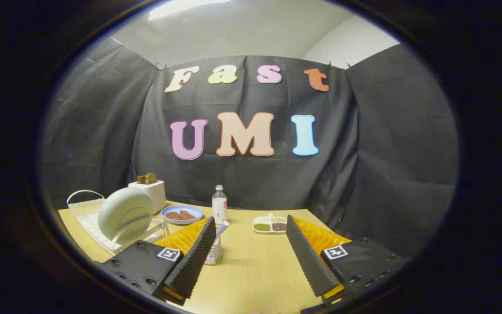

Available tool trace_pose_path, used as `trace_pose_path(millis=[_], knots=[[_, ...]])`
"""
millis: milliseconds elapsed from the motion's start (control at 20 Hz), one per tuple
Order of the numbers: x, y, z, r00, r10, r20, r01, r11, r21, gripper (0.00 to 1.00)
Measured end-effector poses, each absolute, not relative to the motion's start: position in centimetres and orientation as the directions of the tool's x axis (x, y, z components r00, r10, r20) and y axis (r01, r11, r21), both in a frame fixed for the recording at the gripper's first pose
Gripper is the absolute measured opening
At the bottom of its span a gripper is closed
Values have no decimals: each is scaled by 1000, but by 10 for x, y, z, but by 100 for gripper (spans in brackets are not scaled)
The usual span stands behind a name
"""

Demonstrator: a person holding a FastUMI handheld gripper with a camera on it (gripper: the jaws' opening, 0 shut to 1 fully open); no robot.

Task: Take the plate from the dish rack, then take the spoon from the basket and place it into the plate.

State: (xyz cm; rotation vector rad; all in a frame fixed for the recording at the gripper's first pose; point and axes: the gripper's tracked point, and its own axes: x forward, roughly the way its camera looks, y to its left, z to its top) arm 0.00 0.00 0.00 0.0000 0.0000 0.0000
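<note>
your claw [251,248] hangs wide apart over the counter [255,270], gripping nothing. just past its left finger stands the basket [214,255] with the spoon [222,227]. farther on, near the counter's left edge, the plate [125,213] stands upright in the dish rack [87,218].

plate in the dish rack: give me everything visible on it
The plate is round, pale green and smooth, with a glazed ceramic or plastic look, and no visible food on it. It stands on edge, leaning slightly back, in the white wire dish rack on the wooden table, its underside and foot ring facing the camera. A toaster stands behind it. The gripper is open, fingers apart and clear of the plate, which sits beyond the left finger.
</note>
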Motion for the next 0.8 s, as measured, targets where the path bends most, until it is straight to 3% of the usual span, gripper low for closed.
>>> trace_pose_path(millis=[800], knots=[[6, 12, -8, 1000, 12, -29, -12, 1000, 0, 100]])
